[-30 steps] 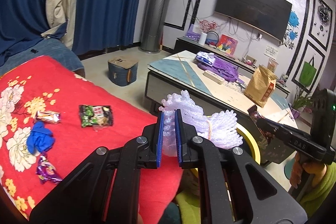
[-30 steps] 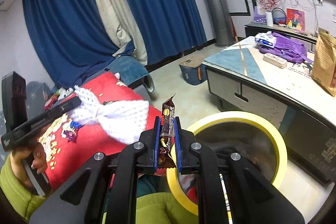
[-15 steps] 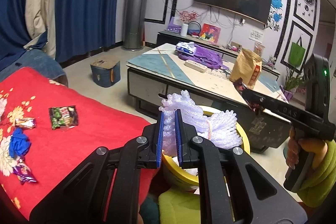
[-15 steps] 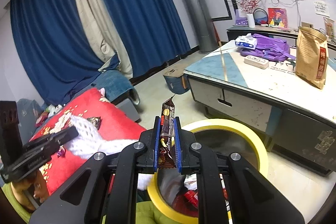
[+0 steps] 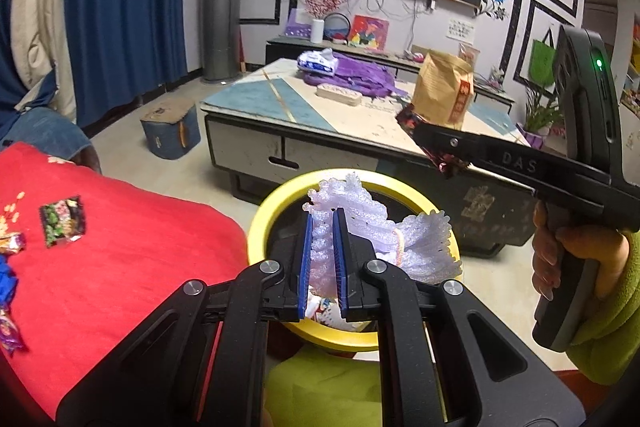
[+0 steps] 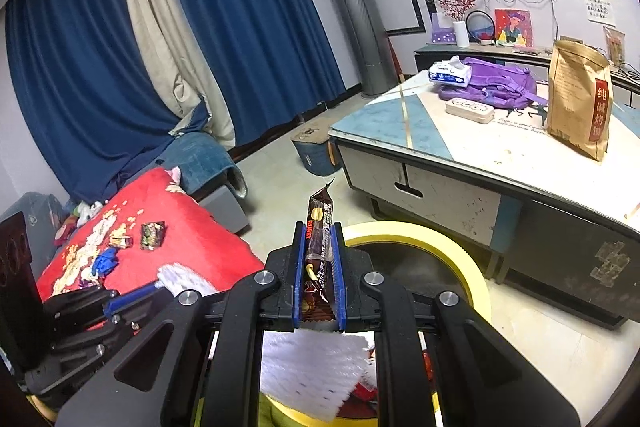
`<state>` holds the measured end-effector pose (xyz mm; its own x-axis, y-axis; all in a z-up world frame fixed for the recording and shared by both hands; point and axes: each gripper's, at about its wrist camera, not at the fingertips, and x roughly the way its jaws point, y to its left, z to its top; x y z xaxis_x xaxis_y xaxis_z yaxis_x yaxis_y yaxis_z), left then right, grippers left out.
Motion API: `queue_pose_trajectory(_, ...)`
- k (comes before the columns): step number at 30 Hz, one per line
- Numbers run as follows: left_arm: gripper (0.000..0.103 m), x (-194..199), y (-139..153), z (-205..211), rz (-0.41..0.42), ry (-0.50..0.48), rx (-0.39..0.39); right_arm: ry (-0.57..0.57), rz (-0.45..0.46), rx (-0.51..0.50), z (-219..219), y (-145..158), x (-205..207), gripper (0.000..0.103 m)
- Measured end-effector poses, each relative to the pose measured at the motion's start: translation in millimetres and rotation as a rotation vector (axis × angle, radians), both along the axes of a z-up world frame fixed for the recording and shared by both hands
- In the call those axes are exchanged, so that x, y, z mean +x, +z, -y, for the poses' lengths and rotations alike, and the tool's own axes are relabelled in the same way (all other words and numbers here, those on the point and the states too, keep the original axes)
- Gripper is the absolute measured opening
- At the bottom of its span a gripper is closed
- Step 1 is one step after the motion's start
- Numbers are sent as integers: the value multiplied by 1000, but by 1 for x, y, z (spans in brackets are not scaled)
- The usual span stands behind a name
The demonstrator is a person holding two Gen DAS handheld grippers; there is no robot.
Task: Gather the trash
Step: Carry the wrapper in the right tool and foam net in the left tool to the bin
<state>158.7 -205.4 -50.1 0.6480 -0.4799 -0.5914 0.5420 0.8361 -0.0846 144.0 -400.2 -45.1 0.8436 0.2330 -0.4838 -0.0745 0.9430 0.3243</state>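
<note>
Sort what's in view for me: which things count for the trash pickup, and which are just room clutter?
Job:
- white foam net in left gripper
- brown snack wrapper in right gripper
- yellow-rimmed bin
- green wrapper and blue scrap on red cover

Clutter:
- paper bag
- purple backpack
- tissue pack

Your right hand-held gripper (image 6: 318,269) is clamped on a dark snack wrapper (image 6: 317,251), upright above the yellow-rimmed bin (image 6: 452,247). White foam netting (image 6: 312,367) lies below it. More wrappers (image 6: 152,235) sit on the red blanket (image 6: 192,239); a brown paper bag (image 6: 578,107) stands on the tabletop (image 6: 472,147).
</note>
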Motion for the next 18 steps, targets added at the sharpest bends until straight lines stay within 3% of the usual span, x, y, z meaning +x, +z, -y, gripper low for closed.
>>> queue_pose_trajectory(18, 7, 22, -42, 25, -74, -18, 32, -37, -98, -12, 14, -52, 24, 13)
